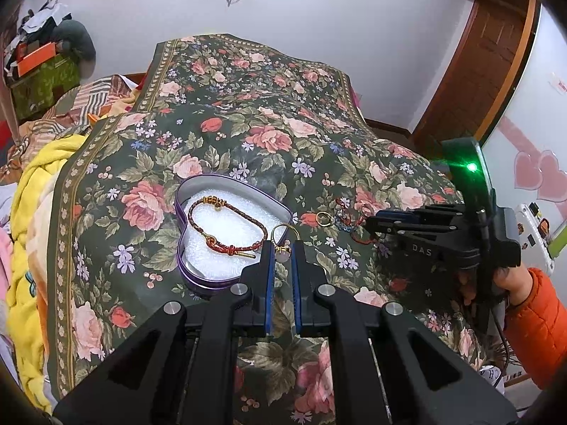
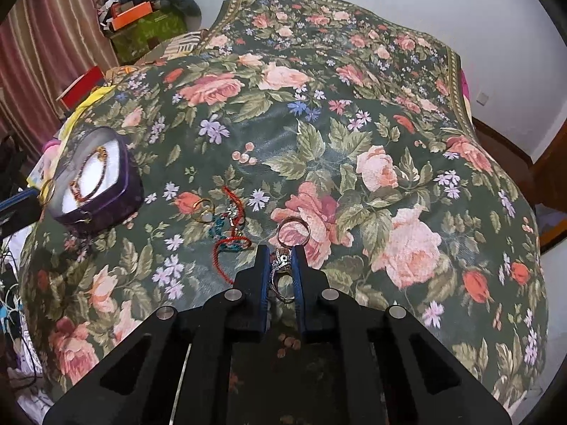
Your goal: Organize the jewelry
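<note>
A floral cloth (image 2: 354, 113), dark green with pink roses, covers the whole work surface, and a yellow blanket (image 1: 33, 212) is bunched along its left edge. Behind that stands a green box (image 1: 42, 78) with an orange box and clutter piled on top. A wooden door frame (image 1: 478, 60) runs up the right side of the left wrist view, next to an orange sleeve (image 1: 542, 322).

On the cloth sits a heart-shaped purple tin (image 1: 184, 265) lined with white foam, and a braided red-brown bracelet (image 1: 226, 226) with gold beads lies inside it. Right of the tin, a red cord (image 2: 230, 241) lies tangled with a bit of teal thread, just beside a loose gold ring (image 1: 324, 219). A plain silver ring (image 2: 293, 230) rests on the cloth just ahead of the right gripper's tips.

The left gripper (image 1: 282, 251) hangs beside the tin's right rim, its jaws pinching a gold ring with a pale stone (image 1: 283, 244). The right gripper (image 2: 281, 262) has its jaws clamped on an ornate silver ring (image 2: 281, 272), held just above the cloth
</note>
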Demonstrator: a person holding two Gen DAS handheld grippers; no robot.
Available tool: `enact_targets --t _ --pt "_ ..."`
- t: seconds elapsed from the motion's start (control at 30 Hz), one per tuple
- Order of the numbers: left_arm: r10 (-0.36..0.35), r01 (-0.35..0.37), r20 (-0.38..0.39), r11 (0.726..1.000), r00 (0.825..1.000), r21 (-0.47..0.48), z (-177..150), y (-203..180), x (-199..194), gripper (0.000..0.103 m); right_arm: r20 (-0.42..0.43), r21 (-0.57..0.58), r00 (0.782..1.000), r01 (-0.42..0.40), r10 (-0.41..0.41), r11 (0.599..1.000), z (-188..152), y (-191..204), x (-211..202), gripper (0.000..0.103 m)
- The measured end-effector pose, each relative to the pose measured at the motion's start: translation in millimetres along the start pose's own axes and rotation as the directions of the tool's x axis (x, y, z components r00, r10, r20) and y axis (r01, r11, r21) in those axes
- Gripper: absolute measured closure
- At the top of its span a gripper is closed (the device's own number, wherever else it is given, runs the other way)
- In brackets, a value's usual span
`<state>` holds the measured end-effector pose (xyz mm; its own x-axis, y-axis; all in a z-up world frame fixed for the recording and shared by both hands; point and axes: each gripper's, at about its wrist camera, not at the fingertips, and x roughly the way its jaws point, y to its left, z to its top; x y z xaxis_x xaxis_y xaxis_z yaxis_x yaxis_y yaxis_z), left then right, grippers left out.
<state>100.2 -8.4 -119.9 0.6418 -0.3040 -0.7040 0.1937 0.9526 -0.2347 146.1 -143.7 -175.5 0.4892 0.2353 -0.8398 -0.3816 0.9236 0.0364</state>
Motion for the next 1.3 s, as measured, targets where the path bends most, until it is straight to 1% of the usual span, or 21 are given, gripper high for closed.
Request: enact_targets --t 0.13,0.27,0.37,0.53,0.6,0.73,0.83,1.0,1.13,1.3 --pt "0.003 -0.003 0.01 1.0 1.0 -0.001 2.8 0.8 -2.9 0.096 0.018 -0.01 1.0 0.003 -0.003 1.0 -2.0 3.4 -6.2 0.092" --pt "0.006 -0.006 0.023 1.0 1.0 -0.004 4.4 1.7 -8.5 0.096 0.041 -0.005 0.999 -0.01 0.01 1.0 -0.9 5.1 -15.7 0.092" --pt "0.012 -0.011 0.033 1.0 0.999 -0.003 5.0 2.3 -13.6 0.096 0.076 -0.006 0.997 -0.026 0.026 1.0 4.1 9.0 -28.6 0.092" --pt "0.033 -0.032 0.057 0.999 0.998 -0.013 8.9 8.4 -22.5 0.096 0.159 -0.026 0.984 -0.072 0.075 0.997 19.6 26.8 -53.2 0.092" --pt "0.046 -0.045 0.069 0.999 0.997 -0.018 11.4 12.7 -27.2 0.096 0.191 -0.042 0.976 -0.097 0.103 0.994 28.0 38.0 -61.5 0.092" --pt "0.077 -0.075 0.101 0.997 0.992 -0.025 18.2 22.5 -38.5 0.096 0.225 -0.073 0.961 -0.145 0.158 0.987 39.1 57.6 -67.1 0.092" --pt "0.094 -0.091 0.118 0.995 0.989 -0.027 23.0 29.3 -43.9 0.096 0.231 -0.097 0.952 -0.181 0.2 0.979 46.5 74.8 -64.3 0.092" --pt "0.111 -0.109 0.132 0.994 0.985 -0.024 29.9 35.8 -47.3 0.096 0.214 -0.121 0.944 -0.228 0.25 0.966 52.6 98.9 -50.8 0.092" --pt "0.113 -0.111 0.13 0.994 0.985 -0.025 30.3 39.0 -45.4 0.096 0.196 -0.13 0.942 -0.252 0.274 0.959 54.6 109.0 -41.1 0.092" --pt "0.106 -0.104 0.11 0.994 0.988 -0.02 29.1 42.8 -38.4 0.096 0.158 -0.124 0.942 -0.278 0.296 0.952 54.1 115.7 -24.0 0.092"
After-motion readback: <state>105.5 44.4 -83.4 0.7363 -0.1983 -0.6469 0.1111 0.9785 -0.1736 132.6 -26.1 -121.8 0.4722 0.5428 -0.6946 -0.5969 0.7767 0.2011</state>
